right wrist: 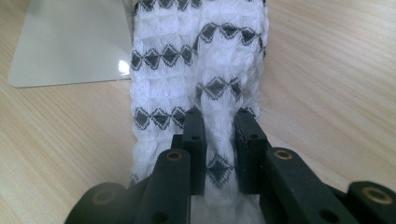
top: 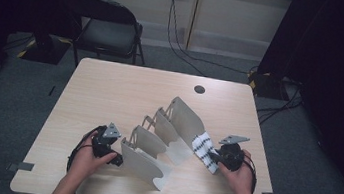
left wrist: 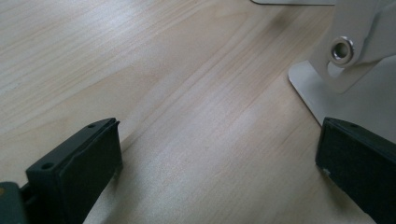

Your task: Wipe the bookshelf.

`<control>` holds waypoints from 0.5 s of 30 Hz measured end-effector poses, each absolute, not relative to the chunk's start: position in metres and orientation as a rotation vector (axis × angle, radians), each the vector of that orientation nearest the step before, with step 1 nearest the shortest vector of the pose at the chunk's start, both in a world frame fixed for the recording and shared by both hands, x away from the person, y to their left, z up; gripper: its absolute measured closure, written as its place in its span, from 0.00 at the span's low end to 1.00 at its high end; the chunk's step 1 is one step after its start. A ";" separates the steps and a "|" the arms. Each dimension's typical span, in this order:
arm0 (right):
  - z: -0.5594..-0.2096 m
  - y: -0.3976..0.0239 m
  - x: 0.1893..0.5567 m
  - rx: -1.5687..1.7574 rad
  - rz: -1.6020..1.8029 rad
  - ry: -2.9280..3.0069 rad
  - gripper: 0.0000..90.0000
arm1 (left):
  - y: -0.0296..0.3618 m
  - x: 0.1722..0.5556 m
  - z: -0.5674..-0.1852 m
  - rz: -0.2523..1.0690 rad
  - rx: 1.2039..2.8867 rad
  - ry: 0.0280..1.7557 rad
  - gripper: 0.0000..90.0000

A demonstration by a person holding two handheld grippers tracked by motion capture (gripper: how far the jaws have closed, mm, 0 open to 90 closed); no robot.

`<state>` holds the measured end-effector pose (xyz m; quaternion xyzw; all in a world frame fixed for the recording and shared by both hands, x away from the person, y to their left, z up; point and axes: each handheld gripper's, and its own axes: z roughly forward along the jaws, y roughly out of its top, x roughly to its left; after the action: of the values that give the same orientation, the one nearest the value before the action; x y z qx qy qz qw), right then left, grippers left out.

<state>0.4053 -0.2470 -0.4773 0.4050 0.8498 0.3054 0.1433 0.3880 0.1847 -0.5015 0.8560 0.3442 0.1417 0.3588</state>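
Looks like a sock job here: white knit sock (right wrist: 196, 70) with rows of dark diamonds, pulled over the end of the far-right panel of a pale plastic folding rack (top: 153, 147). Right gripper (right wrist: 219, 154) clamped shut on a pinched ridge of the knit, fabric bunched up between the two pads, the rest of the sock running straight out ahead of the fingertips towards the panel. Same thing from above: right gripper (top: 216, 157) at the lower edge of the sock (top: 204, 152), right hand (top: 240, 174) behind it.

Handling guess: very light, very soft, stretchy. No risk of breaking, but plenty of give, so a pull probably stretches the knit before anything slides. Waffly texture, so good bite for the pads, not slippery. Best hold likely exactly this kind of pinch, a fold of doubled fabric near the free end, deep between the pads rather than at the tips. Hard to tell whether the pinch takes one layer or both.

Left gripper (left wrist: 219, 163) wide open, nothing between the pads, just bare wooden table (left wrist: 187, 93). Rack foot with its silver rivet (left wrist: 342, 50) just beyond the right-hand finger (left wrist: 359, 172). Seems handy for bracing that light rack against tipping.
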 end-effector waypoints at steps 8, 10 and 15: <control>-0.462 -0.250 0.408 1.166 0.922 2.422 0.88 | 0.185 0.388 -0.501 0.365 2.208 0.887 0.00; -0.454 -0.251 0.410 1.161 0.933 2.414 0.88 | 0.185 0.388 -0.502 0.364 2.206 0.886 0.00; -0.431 -0.251 0.414 1.145 0.961 2.386 0.88 | 0.185 0.388 -0.502 0.364 2.206 0.886 0.00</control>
<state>0.4140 -0.2515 -0.4310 0.4014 0.8361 0.3369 0.1623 0.3881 0.1847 -0.5016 0.8557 0.3436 0.1412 0.3603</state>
